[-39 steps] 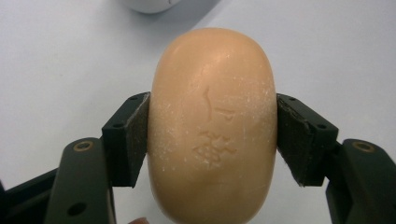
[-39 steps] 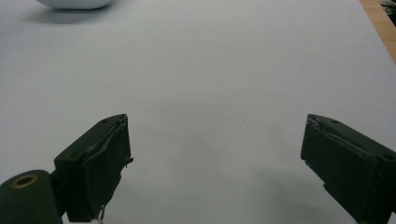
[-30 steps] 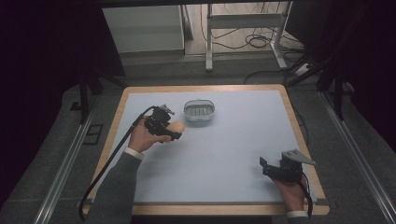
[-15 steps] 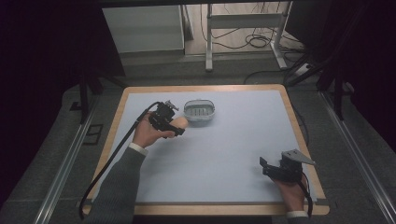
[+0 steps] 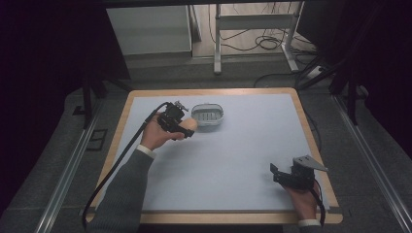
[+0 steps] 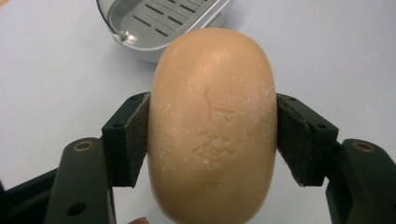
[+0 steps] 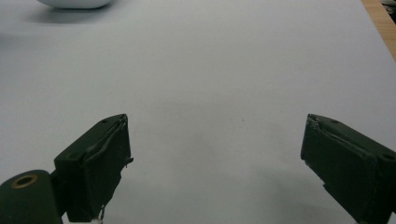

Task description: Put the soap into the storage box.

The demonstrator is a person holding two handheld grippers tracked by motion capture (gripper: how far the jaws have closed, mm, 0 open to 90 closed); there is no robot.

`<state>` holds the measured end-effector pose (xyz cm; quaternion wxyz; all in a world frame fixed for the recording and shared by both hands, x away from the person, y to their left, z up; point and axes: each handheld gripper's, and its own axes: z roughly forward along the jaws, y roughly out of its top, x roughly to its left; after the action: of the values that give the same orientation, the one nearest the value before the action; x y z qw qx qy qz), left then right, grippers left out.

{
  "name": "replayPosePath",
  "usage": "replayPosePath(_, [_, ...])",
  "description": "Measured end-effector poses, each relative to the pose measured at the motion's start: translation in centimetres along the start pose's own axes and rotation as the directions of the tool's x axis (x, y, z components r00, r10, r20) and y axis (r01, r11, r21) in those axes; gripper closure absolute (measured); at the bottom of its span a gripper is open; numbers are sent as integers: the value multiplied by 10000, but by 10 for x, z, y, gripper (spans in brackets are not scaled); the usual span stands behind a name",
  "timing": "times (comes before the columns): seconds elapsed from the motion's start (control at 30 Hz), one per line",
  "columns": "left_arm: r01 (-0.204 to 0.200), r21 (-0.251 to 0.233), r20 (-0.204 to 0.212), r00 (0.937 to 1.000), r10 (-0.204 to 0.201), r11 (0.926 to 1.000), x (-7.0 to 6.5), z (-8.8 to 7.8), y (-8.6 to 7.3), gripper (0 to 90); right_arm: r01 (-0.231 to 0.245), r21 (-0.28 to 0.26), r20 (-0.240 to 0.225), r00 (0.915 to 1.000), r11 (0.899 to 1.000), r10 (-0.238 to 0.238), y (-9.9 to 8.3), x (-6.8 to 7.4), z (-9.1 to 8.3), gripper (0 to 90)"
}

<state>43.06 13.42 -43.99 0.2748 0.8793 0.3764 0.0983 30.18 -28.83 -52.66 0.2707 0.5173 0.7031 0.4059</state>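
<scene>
A tan oval bar of soap (image 6: 212, 126) is clamped by its two long sides in my left gripper (image 6: 212, 140), whose pads press on it. In the high view the left gripper (image 5: 187, 127) holds the soap (image 5: 188, 124) above the mat, just left of a grey slotted soap dish (image 5: 208, 116). The dish (image 6: 159, 23) lies beyond the soap in the left gripper view and holds nothing. My right gripper (image 5: 277, 172) rests low at the table's near right, its jaws wide apart over bare mat (image 7: 217, 154).
A pale blue mat (image 5: 233, 155) covers the table, framed by a wooden edge (image 5: 311, 136). The left gripper's black cable (image 5: 121, 155) trails off the table's left side. Beyond the far edge stand table legs and floor cables (image 5: 262, 43).
My left gripper has carried the soap a little to the right, closer to the dish. The right gripper has stayed where it was.
</scene>
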Motion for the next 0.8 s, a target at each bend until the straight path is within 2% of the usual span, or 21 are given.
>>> replayPosePath(0.33, [-154,69,36,9999,154,9999,0,6,12,323,-12,-6,-2,10000,10000,12,0,0,0,84])
replayPosePath(0.4, [-33,-21,163,9999,33,10000,1,8,14,323,-21,-11,-4,10000,10000,21,0,0,0,85])
replayPosePath(0.8, [-152,15,127,9998,152,9999,4,14,29,323,-18,-8,-14,10000,10000,18,0,0,0,85])
